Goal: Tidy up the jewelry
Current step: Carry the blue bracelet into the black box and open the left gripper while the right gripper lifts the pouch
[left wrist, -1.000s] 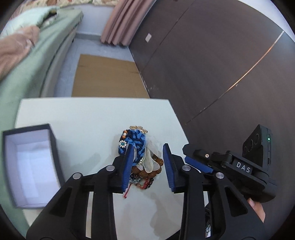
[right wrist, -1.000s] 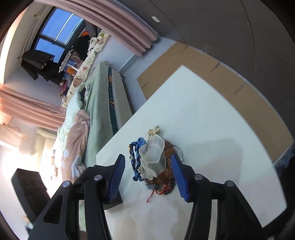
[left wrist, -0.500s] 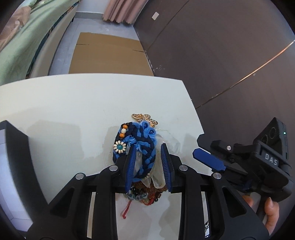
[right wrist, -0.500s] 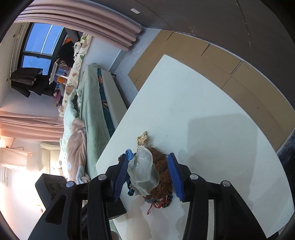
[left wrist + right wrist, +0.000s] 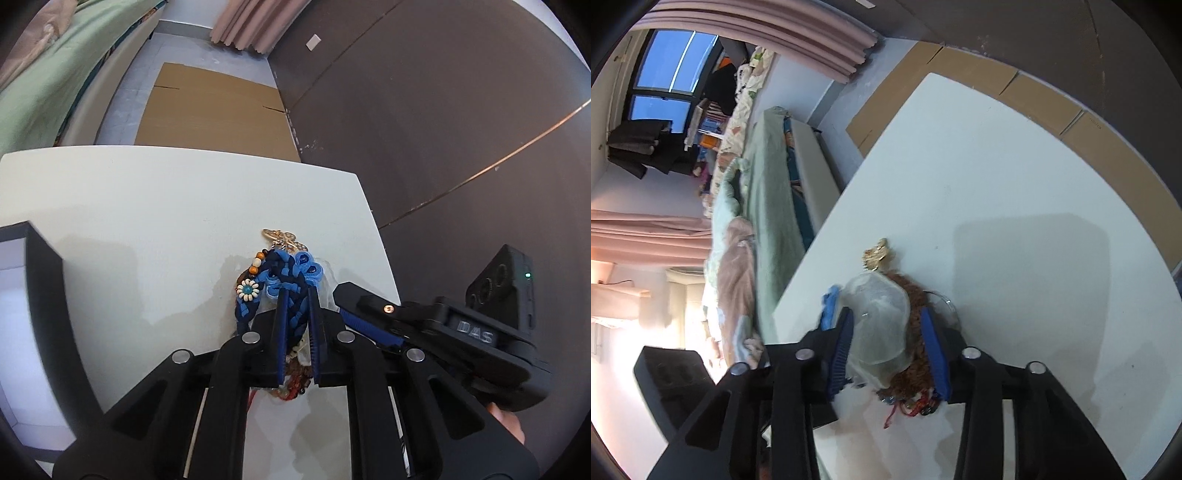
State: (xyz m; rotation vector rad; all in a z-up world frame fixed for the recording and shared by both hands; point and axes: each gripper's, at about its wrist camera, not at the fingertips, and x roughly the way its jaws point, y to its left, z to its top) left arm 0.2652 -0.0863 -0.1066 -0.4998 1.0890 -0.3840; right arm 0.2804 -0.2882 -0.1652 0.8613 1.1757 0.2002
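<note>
Table (image 5: 147, 221): white top, carrying the jewelry heap near its right edge and a box at its left edge.
Cardboard (image 5: 214, 110): flat brown sheet on the floor beyond the table's far edge.
Bed (image 5: 764, 206): green cover with a pink blanket, alongside the table in the right wrist view.
Box (image 5: 40, 295): dark-walled and open with a pale inside, well apart from the heap.
Left gripper (image 5: 295, 325): its jaws have just been closing and stand almost together, the blue pads pressed on the blue braided bracelet (image 5: 288, 280) at the top of the heap.
Right gripper (image 5: 890, 347): its jaws have just been closing; they stand part open around the sheer pouch (image 5: 882, 325) and the brown bead strand (image 5: 916, 314), pads touching both sides of that bundle.
Jewelry heap (image 5: 908, 391): lies on the table between both grippers, a tangle of blue braid, brown beads, pale pouch and red cord.
Gold charm (image 5: 280, 236): at the far end of the heap, flat on the table.
Flower bead (image 5: 248, 290): white and teal, on the braid's left side, with orange beads just above it.
</note>
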